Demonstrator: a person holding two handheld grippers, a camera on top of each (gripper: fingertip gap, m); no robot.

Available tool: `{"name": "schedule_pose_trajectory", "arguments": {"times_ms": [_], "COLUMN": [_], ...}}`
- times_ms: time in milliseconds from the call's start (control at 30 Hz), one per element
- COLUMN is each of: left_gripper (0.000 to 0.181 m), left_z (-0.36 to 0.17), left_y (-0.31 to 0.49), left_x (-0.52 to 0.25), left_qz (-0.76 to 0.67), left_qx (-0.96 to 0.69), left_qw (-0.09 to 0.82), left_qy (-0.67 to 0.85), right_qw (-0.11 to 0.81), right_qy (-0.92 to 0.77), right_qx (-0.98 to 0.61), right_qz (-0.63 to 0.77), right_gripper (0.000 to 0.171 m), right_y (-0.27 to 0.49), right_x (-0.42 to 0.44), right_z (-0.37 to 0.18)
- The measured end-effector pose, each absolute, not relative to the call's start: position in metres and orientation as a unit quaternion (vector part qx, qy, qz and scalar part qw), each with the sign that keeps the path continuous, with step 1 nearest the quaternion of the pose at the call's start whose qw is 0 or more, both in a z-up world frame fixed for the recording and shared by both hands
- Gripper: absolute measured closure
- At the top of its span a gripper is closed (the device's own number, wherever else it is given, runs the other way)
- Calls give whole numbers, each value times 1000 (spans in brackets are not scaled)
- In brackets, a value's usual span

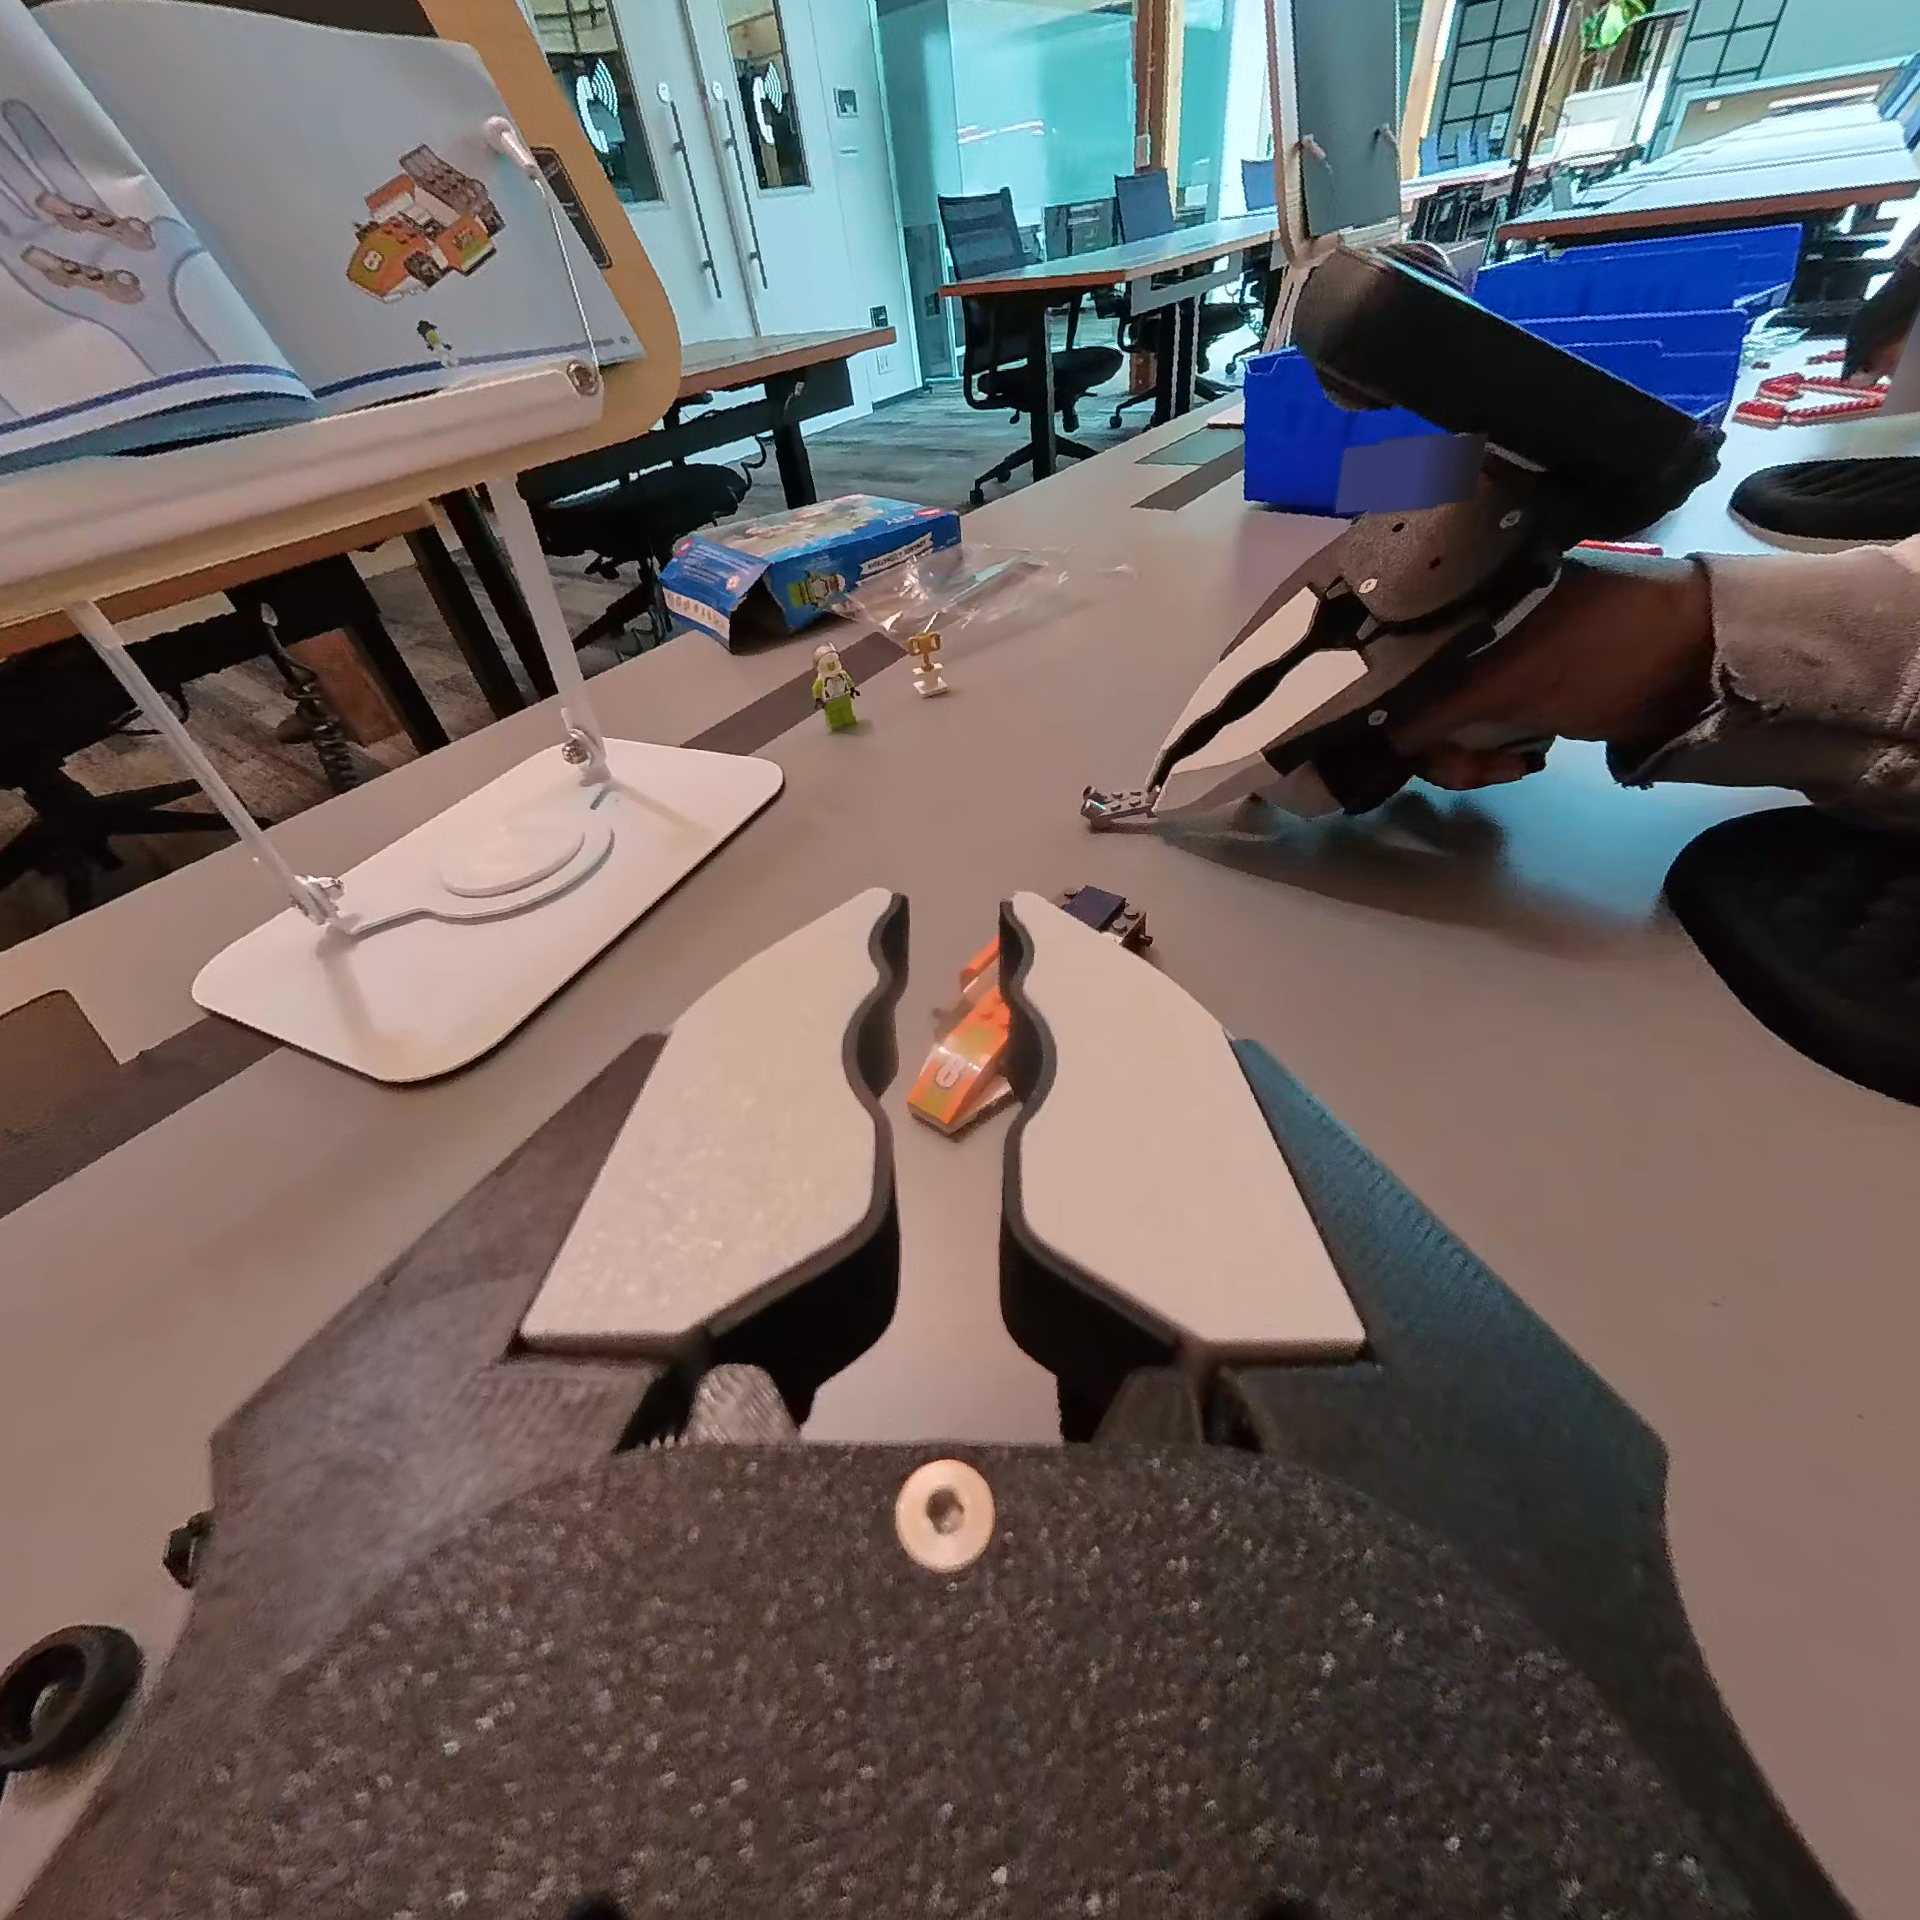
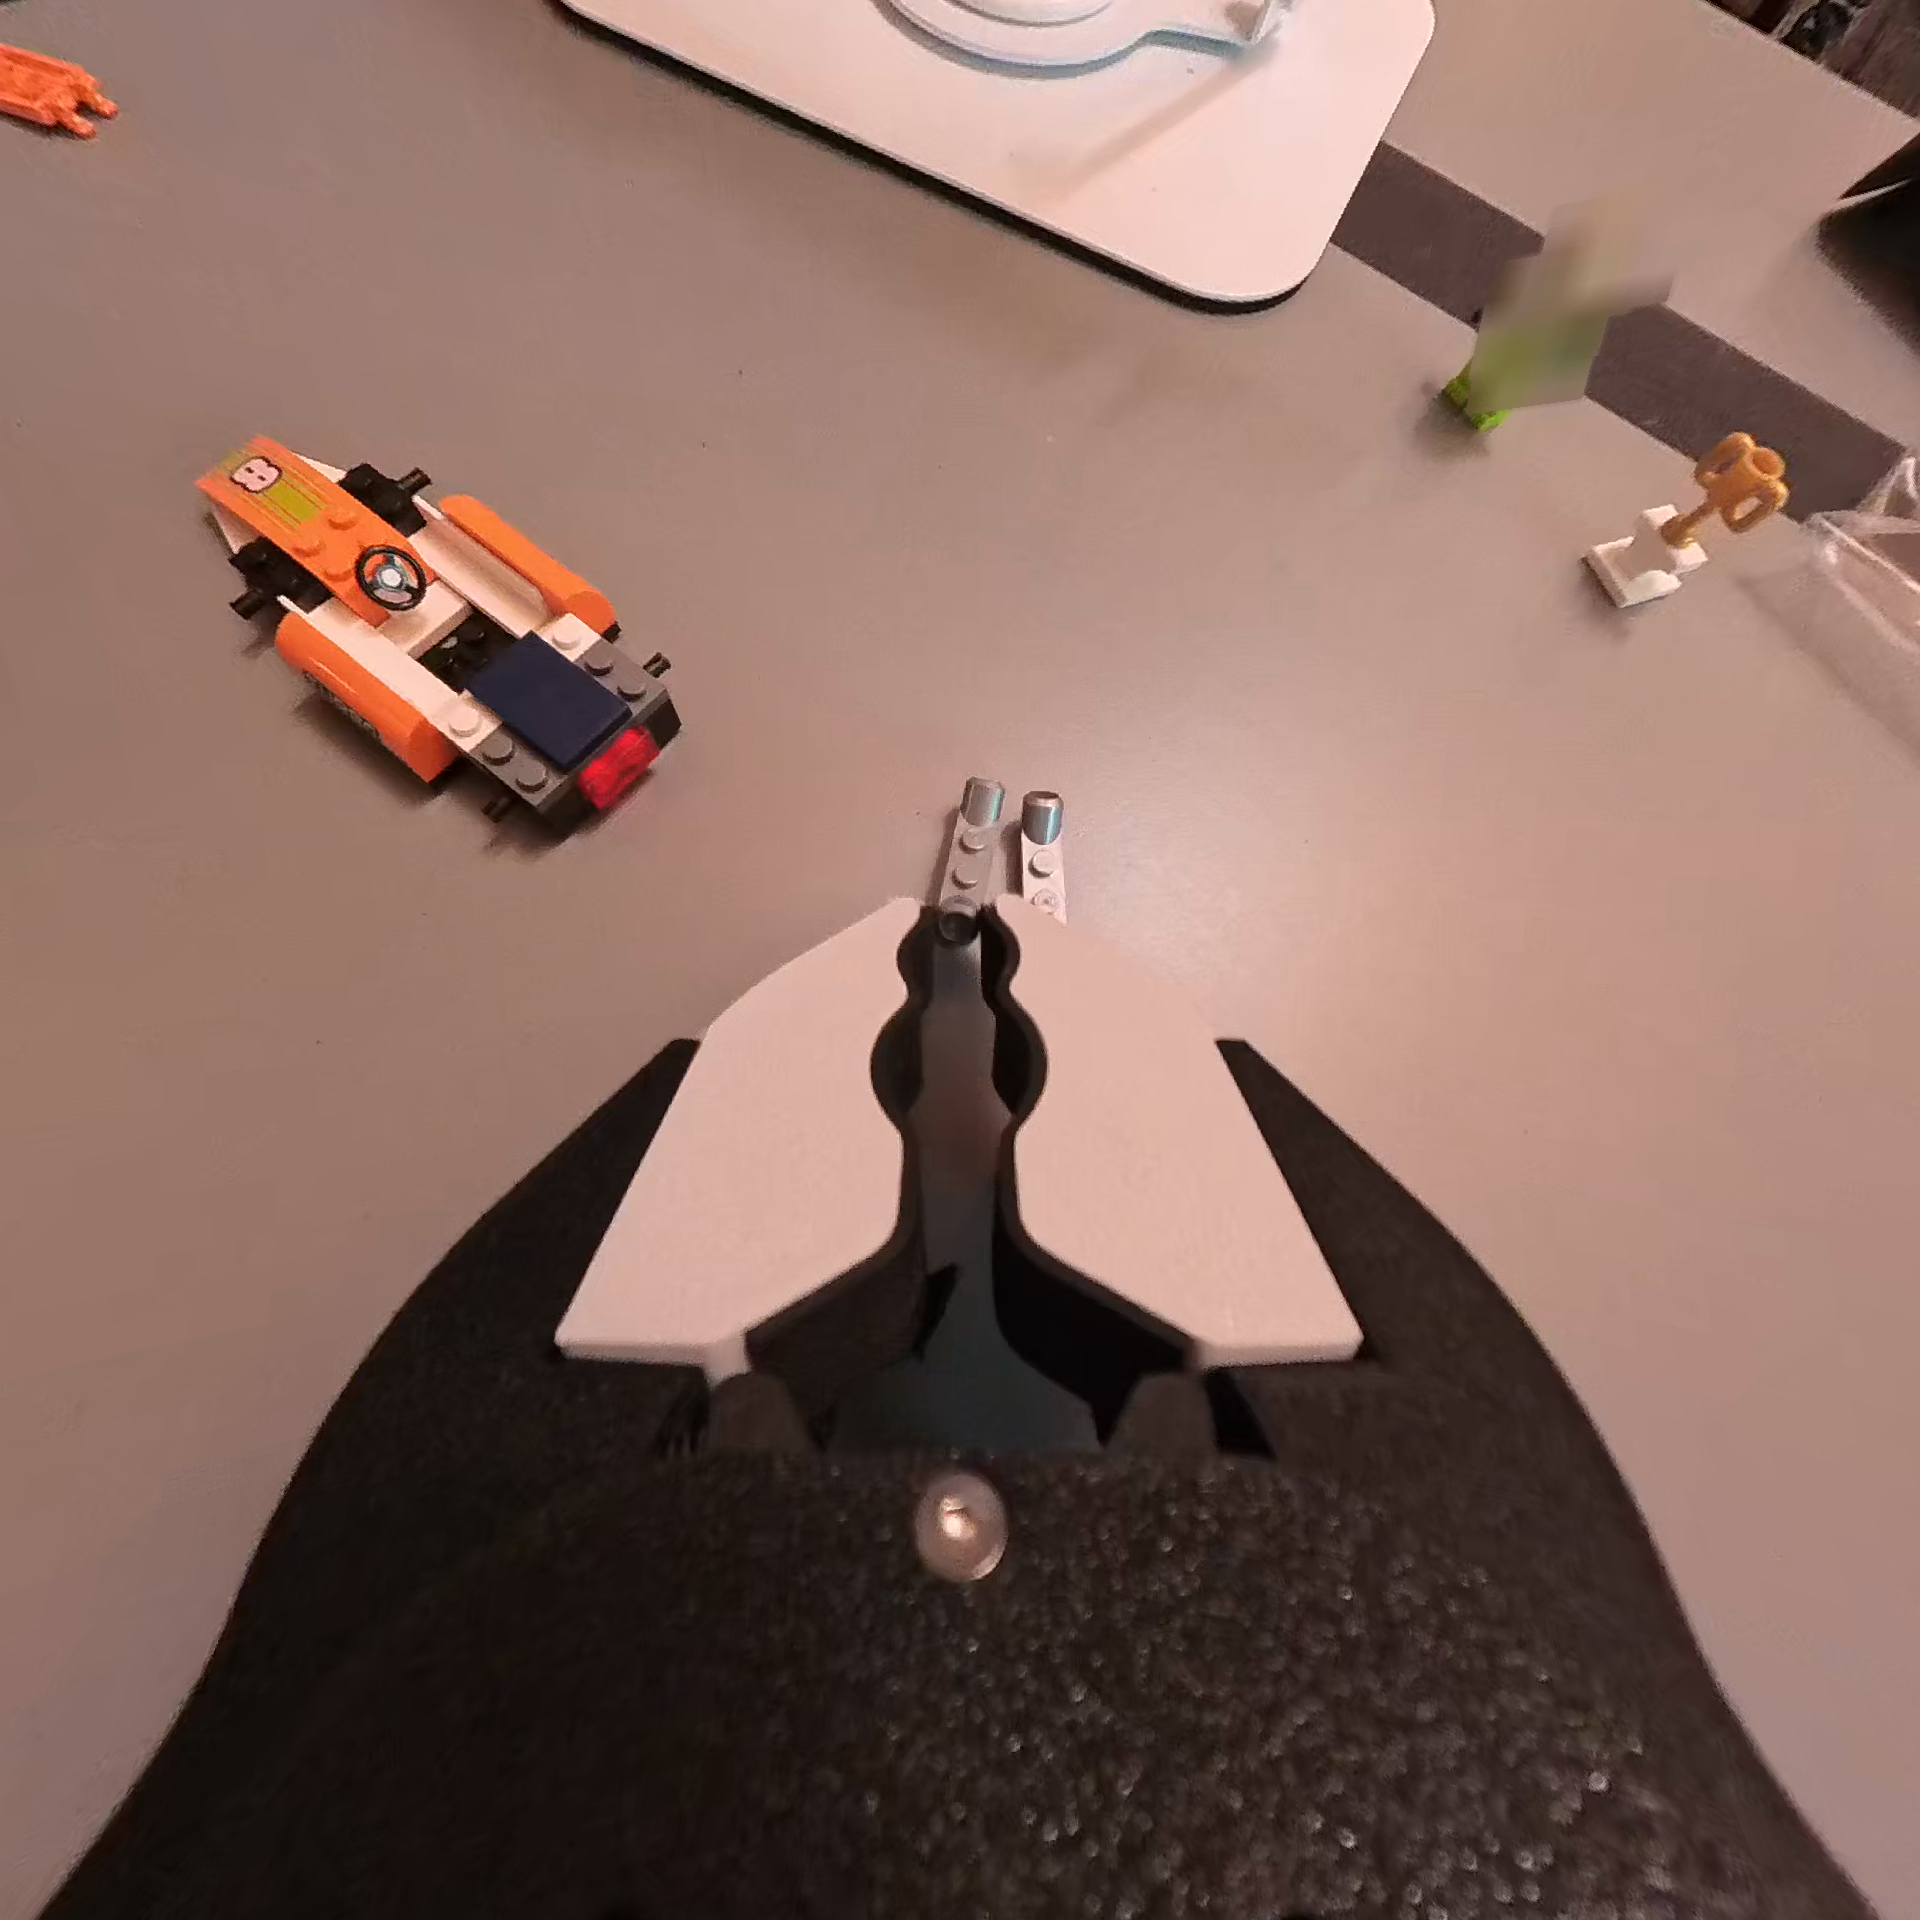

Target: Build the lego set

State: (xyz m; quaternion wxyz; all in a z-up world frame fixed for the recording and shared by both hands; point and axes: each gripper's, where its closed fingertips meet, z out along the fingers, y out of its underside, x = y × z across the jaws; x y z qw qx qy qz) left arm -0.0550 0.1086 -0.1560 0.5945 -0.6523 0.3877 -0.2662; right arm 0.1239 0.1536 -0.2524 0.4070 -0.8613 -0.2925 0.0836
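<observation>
where desks recede, grey tabletop (image 1: 1455, 1143)

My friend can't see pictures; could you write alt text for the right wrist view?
Tongs pinch a thin grey Lego piece on a grey table, beside a matching piece. An unfinished orange Lego car sits left.

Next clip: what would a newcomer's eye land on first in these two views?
First, the orange and white lego car, half built, lying on the grey table to the left in the right wrist view. Next, the right gripper, jaws closed on a small grey plate piece, a matching piece just beside it. Beyond, a green minifigure and gold trophy stand before the blue box.
</observation>
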Motion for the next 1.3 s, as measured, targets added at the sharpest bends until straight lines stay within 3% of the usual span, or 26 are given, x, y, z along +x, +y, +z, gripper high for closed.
{"name": "schedule_pose_trajectory", "arguments": {"times_ms": [333,467,633,767,967,1133,1300], "left_gripper": [163,158,155,160,154,156,175], "left_z": [-159,-157,-150,-169,-231,-256,-262], "left_y": [117,146,189,208,222,236,239], "left_x": [-65,-109,-201,-258,-276,-280,-280], "left_qz": [-242,-212,-139,-84,-79,-44,-22], "left_qx": [-668,-707,-774,-822,-853,-858,-858], "left_qw": [584,569,534,453,298,248,229], "left_qy": [394,363,311,334,421,447,459], "right_qw": [451,496,506,499,501,505,504], "right_qy": [-281,-262,-273,-280,-268,-260,-258], "right_qx": [-841,-813,-797,-797,-794,-794,-793], "right_qz": [103,157,185,190,215,216,225], "right_gripper": [156,156,157,159,161,162,163], "right_y": [143,125,107,104,104,104,103], "right_x": [116,98,80,79,79,84,83], "right_z": [-220,-187,-190,-199,-197,-197,-197]}}
